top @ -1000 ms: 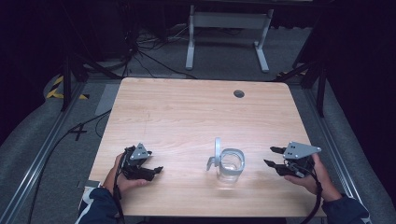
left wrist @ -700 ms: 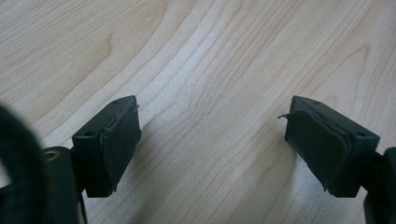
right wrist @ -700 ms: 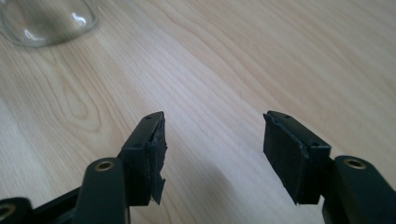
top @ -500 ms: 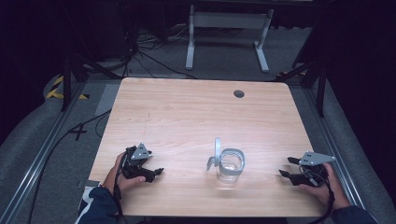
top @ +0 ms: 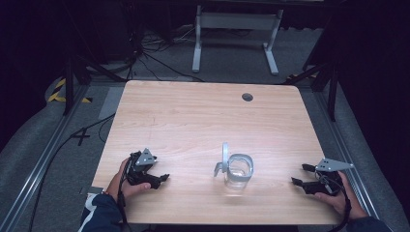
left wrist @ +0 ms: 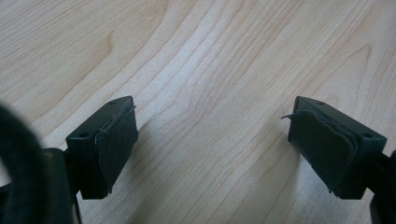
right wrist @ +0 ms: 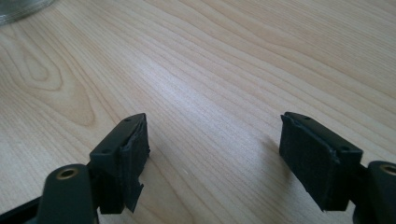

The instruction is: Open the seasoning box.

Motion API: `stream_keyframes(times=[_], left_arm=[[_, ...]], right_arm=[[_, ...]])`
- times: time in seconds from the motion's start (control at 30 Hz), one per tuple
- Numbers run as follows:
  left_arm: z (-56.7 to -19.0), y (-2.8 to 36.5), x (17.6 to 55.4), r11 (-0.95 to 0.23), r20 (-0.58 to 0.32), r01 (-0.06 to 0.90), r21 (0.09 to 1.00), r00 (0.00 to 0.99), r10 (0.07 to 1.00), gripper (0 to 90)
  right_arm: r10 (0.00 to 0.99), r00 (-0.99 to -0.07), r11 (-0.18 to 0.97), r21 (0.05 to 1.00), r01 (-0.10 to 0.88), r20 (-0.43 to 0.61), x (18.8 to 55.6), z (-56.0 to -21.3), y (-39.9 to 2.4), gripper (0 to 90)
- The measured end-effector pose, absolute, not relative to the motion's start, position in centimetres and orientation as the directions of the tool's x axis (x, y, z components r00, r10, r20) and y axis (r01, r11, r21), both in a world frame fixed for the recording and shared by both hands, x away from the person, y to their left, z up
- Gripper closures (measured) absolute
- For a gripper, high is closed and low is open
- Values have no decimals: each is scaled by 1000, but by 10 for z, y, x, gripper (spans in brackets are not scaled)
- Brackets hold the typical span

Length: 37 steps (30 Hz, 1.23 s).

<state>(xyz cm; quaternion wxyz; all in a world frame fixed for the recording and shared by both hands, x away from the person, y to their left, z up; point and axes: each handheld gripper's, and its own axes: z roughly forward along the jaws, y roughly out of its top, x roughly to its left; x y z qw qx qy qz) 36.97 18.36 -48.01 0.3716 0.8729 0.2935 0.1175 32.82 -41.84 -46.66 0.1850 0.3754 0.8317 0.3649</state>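
A clear glass jar [top: 239,170] with its hinged lid [top: 224,157] standing up sits near the front middle of the wooden table [top: 203,121]. My left gripper [top: 162,180] rests low at the front left and points right toward the jar. It is open over bare wood [left wrist: 212,112], and its jaws have just been opening a little. My right gripper [top: 300,175] lies at the front right and points left at the jar. It is open with nothing between its jaws [right wrist: 214,122], which have just been opening wider. The jar's edge [right wrist: 18,8] shows at that view's top left.
A round cable hole [top: 247,97] sits near the table's far edge. A grey metal stand [top: 237,24] and loose cables [top: 145,53] lie on the floor behind the table. Each gripper's cable trails off the front edge.
My right hand has moved down and toward the front right corner of the table, away from the jar, with its jaws spread wider. The left hand and the jar have stayed put.
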Motion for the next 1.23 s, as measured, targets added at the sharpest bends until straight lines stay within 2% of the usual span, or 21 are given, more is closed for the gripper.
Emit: stream_keyframes(times=[1.23], left_arm=[[-480, 183, 369, -548, -17, 432, 716, 796, 605, 154]], right_arm=[[769, -639, 446, 743, 498, -33, 329, -467, -418, 219]])
